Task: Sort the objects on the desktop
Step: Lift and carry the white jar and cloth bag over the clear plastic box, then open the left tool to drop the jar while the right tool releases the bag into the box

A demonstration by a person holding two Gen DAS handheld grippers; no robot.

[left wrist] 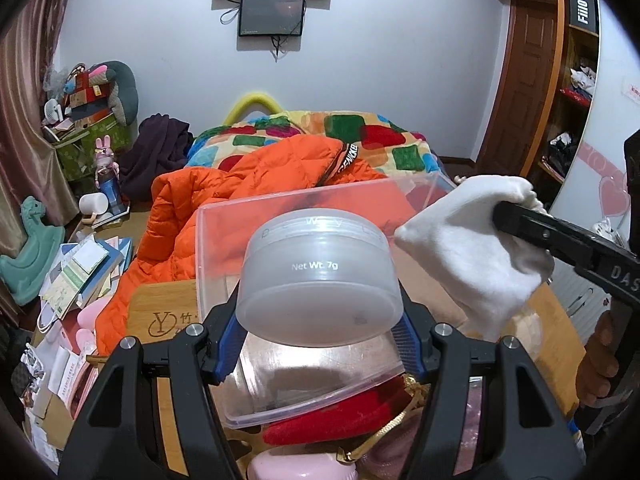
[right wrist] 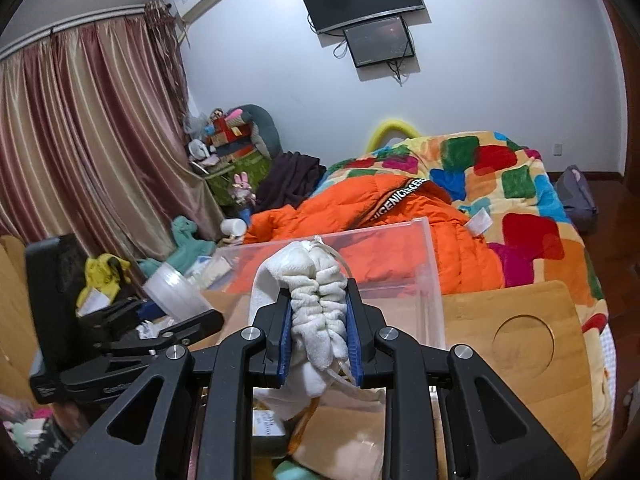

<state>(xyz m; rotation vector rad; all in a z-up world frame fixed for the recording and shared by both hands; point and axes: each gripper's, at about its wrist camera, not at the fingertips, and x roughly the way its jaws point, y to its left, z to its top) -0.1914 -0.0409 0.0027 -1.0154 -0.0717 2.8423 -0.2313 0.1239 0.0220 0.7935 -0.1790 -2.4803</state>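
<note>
1. The work surface is a bamboo lap table (right wrist: 520, 320) with a round cup recess at its right end, set on a bed. Beyond it lie an orange quilted jacket (left wrist: 240, 200) and a blanket of coloured patches (right wrist: 500, 184). A white wall behind carries two dark screens, with pink-brown curtains (right wrist: 80, 140) on the left and a wooden shelf unit on the right.

2. A clear plastic bin (left wrist: 224, 248) stands on the table, directly ahead of both claws. A red pouch (left wrist: 344, 412) with gold cord lies below the left claw, against the bin's near edge.

3. The left gripper (left wrist: 320, 320) points forward and downward. Its blue-padded jaws are clamped on the sides of a frosted round jar (left wrist: 320, 276), held over the bin's interior.

4. The jar is tilted, its flat bottom turned toward the camera and its lid end pointing away toward the bin. "Net Wt. 7g" reads upright on its wall.

5. The right gripper (right wrist: 320, 332) also points forward and downward, with its jaws nearly together, pinching a white drawstring pouch (right wrist: 316, 292) at its gathered neck.

6. The pouch's long axis runs along the fingers. Its bunched body sticks out past the fingertips toward the bin's near wall, at the right of the jar.

7. A hand (left wrist: 600, 360) grips the right claw's handle.
</note>
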